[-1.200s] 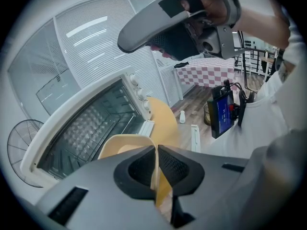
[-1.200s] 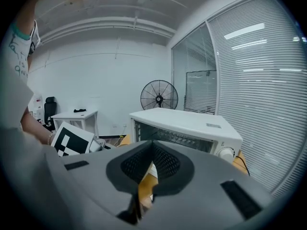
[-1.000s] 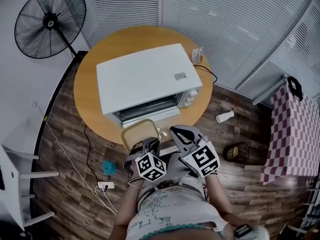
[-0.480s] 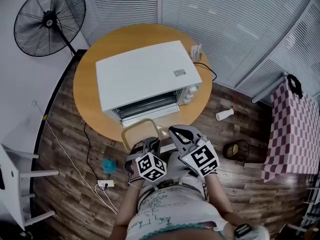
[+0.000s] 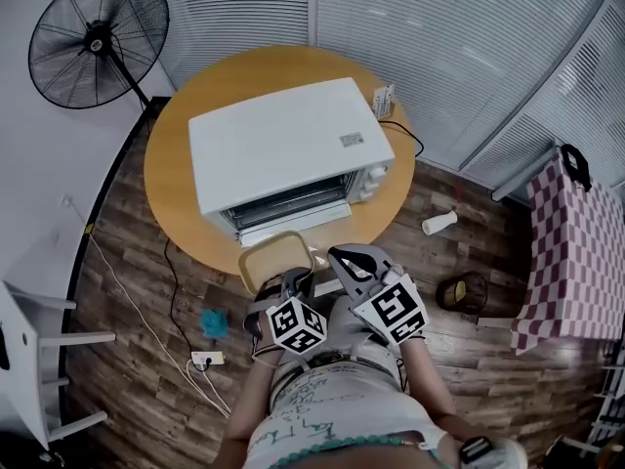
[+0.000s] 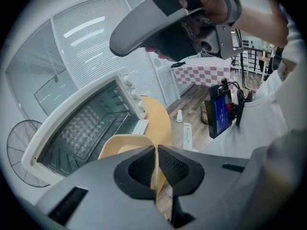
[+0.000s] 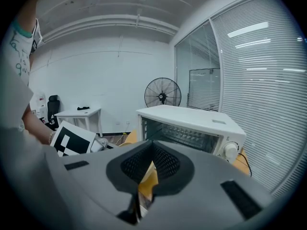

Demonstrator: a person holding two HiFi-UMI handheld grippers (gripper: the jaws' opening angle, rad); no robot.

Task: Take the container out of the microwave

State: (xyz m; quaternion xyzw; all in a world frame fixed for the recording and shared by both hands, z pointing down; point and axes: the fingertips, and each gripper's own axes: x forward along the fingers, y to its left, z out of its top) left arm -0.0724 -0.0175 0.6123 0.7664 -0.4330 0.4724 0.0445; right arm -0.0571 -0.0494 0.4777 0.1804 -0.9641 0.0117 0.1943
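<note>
Left gripper (image 6: 157, 163) pinches the near rim of the tan rectangular plastic container (image 6: 122, 145). The container sits outside the white box-shaped microwave (image 5: 283, 149), just in front of its open mouth, over the round wooden table (image 5: 181, 208) front edge. Right gripper (image 7: 152, 163) jaws are pressed together, empty, just beside the container's right side.

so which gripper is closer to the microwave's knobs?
Right. The right gripper sits almost straight in front of the knobs. The left gripper is further to the left, clamped on the container in front of the microwave's opening.
</note>
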